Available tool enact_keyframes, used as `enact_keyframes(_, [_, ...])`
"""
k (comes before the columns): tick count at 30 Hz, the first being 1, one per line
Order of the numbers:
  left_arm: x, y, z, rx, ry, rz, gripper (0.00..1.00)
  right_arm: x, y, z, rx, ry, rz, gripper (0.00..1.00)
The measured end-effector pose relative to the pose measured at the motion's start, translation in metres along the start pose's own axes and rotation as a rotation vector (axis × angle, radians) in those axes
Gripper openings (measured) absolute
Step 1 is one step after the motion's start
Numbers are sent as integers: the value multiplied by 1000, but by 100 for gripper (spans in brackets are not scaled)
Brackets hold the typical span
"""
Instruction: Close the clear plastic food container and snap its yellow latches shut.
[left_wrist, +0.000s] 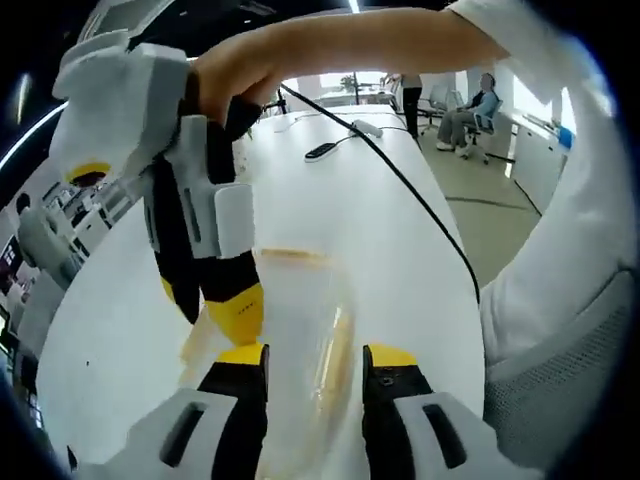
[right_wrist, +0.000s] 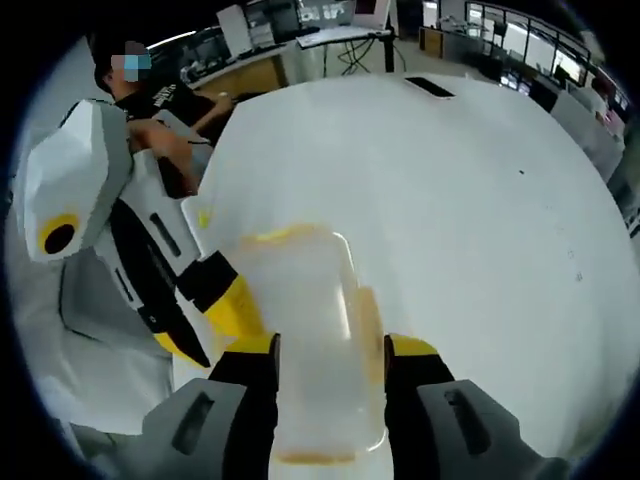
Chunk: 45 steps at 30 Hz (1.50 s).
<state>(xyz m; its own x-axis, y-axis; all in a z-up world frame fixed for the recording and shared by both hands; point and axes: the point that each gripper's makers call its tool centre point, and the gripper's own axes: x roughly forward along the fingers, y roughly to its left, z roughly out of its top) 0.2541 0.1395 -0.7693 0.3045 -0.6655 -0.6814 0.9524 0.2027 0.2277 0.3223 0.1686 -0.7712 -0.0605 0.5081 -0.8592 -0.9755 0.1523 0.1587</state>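
The clear plastic container lies on the white table, with a yellow latch at its far end and another along its side. My left gripper is open, its jaws straddling the near end of the box. My right gripper, held by a hand, comes down at the box's left edge. In the right gripper view the container sits lengthwise between the jaws of my open right gripper, yellow latches showing at its ends and side. The left gripper touches its left side.
A black cable trails across the table toward a dark flat device. People sit at the far end of the room. A person is at the table's left edge, and a dark flat object lies far off.
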Motion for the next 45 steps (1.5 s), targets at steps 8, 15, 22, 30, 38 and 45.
enact_keyframes(8, [3, -1, -2, 124, 36, 30, 36, 2, 0, 0, 4, 28, 32, 37])
enact_keyframes(15, [4, 6, -1, 175, 49, 71, 28, 2, -1, -1, 23, 37, 44, 38])
enact_keyframes(22, [4, 7, 0, 129, 45, 95, 27, 2, -2, -3, 58, 53, 55, 38])
enact_keyframes(30, [5, 7, -2, 163, 62, 122, 26, 2, -5, -3, 82, 59, 54, 37])
enact_keyframes(38, [6, 6, -1, 189, 71, 105, 24, 3, -4, -4, 100, 70, 50, 35])
enact_keyframes(45, [7, 6, -1, 207, 91, 99, 22, 4, -6, -2, 86, 118, 60, 34])
